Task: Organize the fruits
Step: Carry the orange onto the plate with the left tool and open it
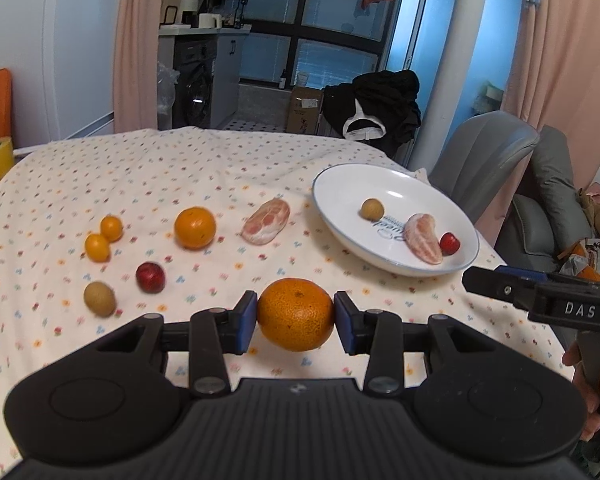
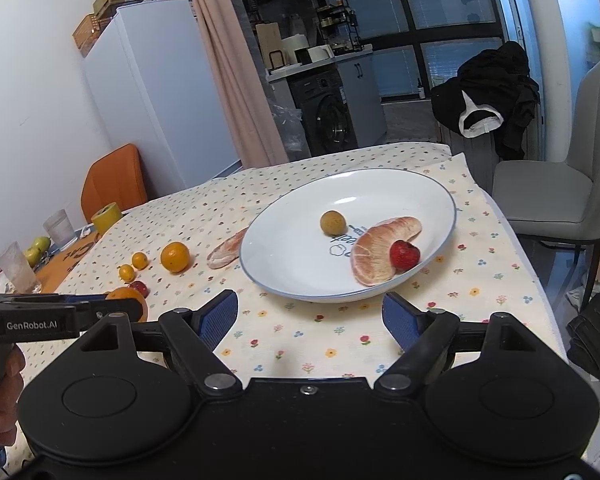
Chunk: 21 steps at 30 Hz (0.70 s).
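Your floral-print tablecloth (image 1: 220,168) leaves open room between you and the white blue-rimmed plate (image 1: 340,184), which lies ahead and to the right, near the table's right edge. Your left gripper (image 1: 295,316) pinches the large dimpled orange (image 1: 295,314) across its width. Your right gripper (image 2: 310,318) is nearer the plate, spread and empty.

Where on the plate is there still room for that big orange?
The white plate is bare across its left and far side, beside the small brown fruit. Its near-right part is crowded: the peeled pomelo segment and red fruit touch there. The left hand-held gripper holds the orange; the right hand-held gripper is open.
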Each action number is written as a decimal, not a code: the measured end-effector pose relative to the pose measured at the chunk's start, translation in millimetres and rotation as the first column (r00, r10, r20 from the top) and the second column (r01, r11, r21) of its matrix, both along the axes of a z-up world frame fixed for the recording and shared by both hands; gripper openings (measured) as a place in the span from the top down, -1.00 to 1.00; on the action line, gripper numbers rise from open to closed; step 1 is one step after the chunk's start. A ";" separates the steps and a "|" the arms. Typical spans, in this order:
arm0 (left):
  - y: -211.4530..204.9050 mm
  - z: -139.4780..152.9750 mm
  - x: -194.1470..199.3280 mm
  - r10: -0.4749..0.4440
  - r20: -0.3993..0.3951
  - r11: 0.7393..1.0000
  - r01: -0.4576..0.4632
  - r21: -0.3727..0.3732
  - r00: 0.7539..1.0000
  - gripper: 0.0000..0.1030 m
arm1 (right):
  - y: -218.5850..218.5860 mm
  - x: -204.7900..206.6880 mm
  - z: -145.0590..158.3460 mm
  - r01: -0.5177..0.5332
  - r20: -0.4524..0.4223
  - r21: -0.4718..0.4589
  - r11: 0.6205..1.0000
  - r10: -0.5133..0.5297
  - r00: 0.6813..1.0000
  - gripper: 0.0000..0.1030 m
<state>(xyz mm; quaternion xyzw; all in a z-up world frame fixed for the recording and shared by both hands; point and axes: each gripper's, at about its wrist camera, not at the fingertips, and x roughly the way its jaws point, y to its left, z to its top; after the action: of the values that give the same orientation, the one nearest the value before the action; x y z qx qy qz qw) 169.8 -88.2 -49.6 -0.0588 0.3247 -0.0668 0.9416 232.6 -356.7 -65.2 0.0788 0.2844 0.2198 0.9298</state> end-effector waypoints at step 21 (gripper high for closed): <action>-60.4 17.3 56.4 -0.151 0.042 0.988 0.150 0.025 0.988 0.23 | -24.1 8.9 -4.0 0.090 0.003 0.040 0.995 -0.090 0.996 -0.55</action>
<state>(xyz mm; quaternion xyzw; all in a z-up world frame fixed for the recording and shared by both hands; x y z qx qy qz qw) 226.2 -148.6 -32.3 -0.0222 0.3081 -0.1353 0.9414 241.5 -380.9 -69.2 0.1096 0.2738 0.1836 0.9377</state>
